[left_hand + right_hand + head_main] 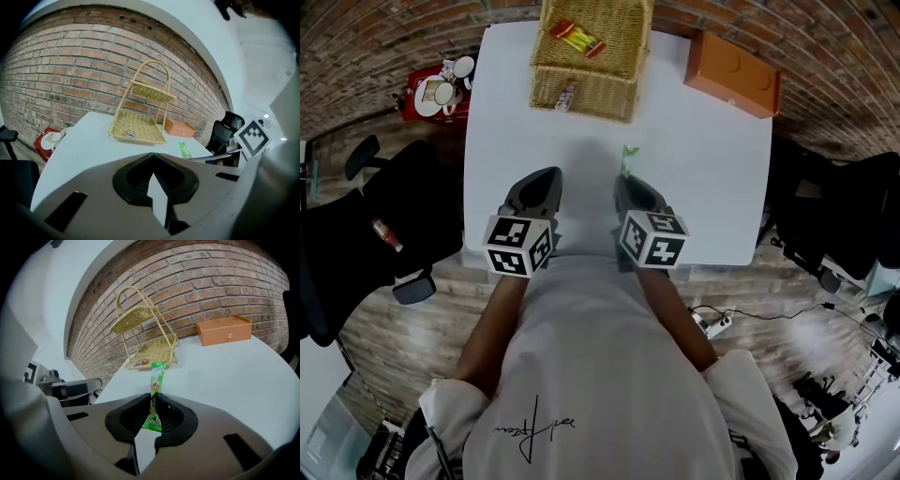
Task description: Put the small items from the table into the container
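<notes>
Green sachet is pinched between the fingers of the right gripper, off the worktop, we judge for carrying to the wicker basket; left gripper fingers pressed together, empty.

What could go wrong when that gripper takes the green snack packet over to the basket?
The right gripper pinches the green packet near one end only, so most of it sticks out past the jaws. It might flop or slip out on the way. The basket has a top shelf over its lower tray, so the gripper or packet could bump it, and the light wicker might slide.
</notes>
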### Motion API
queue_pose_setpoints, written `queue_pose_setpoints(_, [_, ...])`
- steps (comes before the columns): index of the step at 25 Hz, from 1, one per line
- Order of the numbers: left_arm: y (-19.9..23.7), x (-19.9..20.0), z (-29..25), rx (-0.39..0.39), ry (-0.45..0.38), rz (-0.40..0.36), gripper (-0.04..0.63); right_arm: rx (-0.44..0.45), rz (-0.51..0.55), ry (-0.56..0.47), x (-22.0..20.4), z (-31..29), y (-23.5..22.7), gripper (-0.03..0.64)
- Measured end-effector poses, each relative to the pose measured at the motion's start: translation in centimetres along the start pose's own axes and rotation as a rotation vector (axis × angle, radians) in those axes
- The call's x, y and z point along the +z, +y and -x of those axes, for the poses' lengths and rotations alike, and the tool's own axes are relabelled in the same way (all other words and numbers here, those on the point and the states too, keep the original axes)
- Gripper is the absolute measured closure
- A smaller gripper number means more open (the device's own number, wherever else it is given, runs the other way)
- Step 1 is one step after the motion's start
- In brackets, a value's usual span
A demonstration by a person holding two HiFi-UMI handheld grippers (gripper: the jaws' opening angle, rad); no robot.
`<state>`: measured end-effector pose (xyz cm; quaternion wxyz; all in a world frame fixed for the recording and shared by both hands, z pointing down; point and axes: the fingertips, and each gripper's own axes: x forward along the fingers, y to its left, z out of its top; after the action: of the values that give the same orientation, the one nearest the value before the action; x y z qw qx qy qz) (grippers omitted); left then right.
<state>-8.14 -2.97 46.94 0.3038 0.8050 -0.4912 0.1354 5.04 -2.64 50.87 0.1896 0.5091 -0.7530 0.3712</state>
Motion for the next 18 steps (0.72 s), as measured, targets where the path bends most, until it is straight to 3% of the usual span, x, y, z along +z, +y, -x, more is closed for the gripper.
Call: queue_pose_setpoints(18, [-1.2, 1.2, -0.8, -0.013, -0.046, 0.001, 0.586, 0.072, 0.058, -0.076, 4.8, 2.2, 1.8, 0.558])
